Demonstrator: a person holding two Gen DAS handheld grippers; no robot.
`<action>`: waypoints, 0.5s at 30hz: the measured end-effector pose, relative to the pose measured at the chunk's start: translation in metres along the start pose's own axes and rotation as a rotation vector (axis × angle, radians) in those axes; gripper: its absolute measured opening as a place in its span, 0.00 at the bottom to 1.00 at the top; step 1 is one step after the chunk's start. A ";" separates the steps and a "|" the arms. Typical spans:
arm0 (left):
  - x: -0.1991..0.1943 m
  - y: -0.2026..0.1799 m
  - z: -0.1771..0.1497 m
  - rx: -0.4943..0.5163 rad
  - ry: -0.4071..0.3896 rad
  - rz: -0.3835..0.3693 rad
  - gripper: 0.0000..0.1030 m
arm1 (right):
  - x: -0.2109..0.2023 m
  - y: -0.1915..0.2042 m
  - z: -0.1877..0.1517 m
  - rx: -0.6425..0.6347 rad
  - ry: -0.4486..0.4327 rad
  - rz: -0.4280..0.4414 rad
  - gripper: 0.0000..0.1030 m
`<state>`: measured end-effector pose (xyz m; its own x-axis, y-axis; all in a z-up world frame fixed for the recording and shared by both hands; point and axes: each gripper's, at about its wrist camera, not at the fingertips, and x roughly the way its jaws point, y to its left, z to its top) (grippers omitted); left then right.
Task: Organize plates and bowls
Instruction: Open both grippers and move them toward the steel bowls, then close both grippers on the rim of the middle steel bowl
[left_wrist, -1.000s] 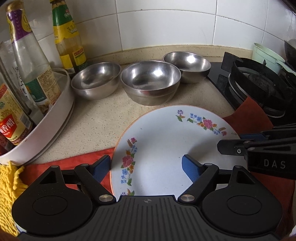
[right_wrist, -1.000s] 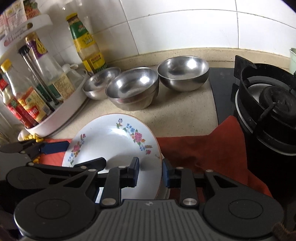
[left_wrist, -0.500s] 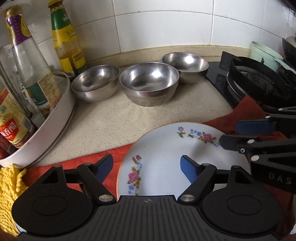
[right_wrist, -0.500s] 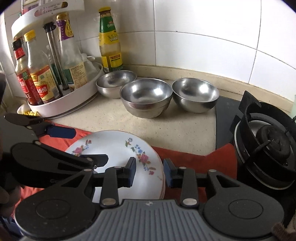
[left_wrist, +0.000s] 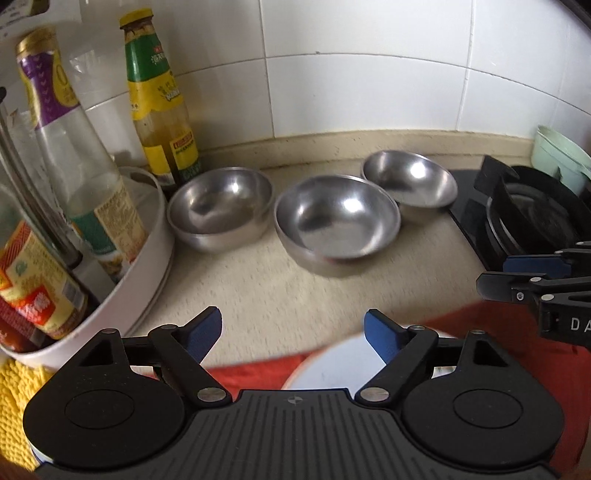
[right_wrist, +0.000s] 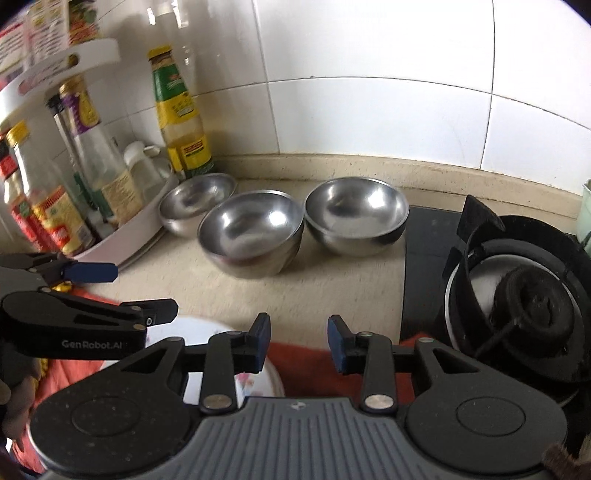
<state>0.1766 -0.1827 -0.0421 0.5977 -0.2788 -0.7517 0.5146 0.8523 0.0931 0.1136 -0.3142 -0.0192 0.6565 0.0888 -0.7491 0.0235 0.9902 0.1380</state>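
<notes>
Three steel bowls stand in a row on the counter near the wall: a left bowl (left_wrist: 221, 212) (right_wrist: 195, 206), a middle bowl (left_wrist: 337, 223) (right_wrist: 251, 232) and a right bowl (left_wrist: 409, 184) (right_wrist: 356, 216). A white floral plate (left_wrist: 332, 369) (right_wrist: 255, 380) lies on a red cloth (left_wrist: 509, 332) (right_wrist: 306, 365), mostly hidden under both grippers. My left gripper (left_wrist: 293, 334) is open and empty above the counter in front of the bowls. My right gripper (right_wrist: 298, 339) is open and empty above the cloth, beside the plate's rim.
A white turntable rack (left_wrist: 147, 266) with several sauce bottles stands at the left. A green-capped bottle (left_wrist: 159, 110) stands by the wall. A black gas stove (right_wrist: 517, 302) is at the right. A pale green container (left_wrist: 561, 158) sits behind it. A yellow cloth (left_wrist: 14, 398) lies at the near left.
Both grippers have risen and pulled back from the plate, which now shows only at the bottom. The right gripper's jaws have opened wider and no longer straddle the plate's rim.
</notes>
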 end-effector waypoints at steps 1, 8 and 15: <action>0.002 0.000 0.004 -0.001 -0.002 0.002 0.86 | 0.003 -0.002 0.005 0.008 0.001 0.006 0.31; 0.022 0.007 0.034 -0.028 -0.003 0.019 0.89 | 0.030 -0.011 0.040 0.074 0.016 0.072 0.31; 0.055 0.016 0.048 -0.082 0.048 -0.029 0.88 | 0.068 -0.022 0.056 0.200 0.079 0.129 0.31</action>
<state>0.2471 -0.2060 -0.0502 0.5521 -0.2840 -0.7839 0.4779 0.8782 0.0184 0.2004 -0.3356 -0.0367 0.6027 0.2294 -0.7643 0.0970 0.9296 0.3555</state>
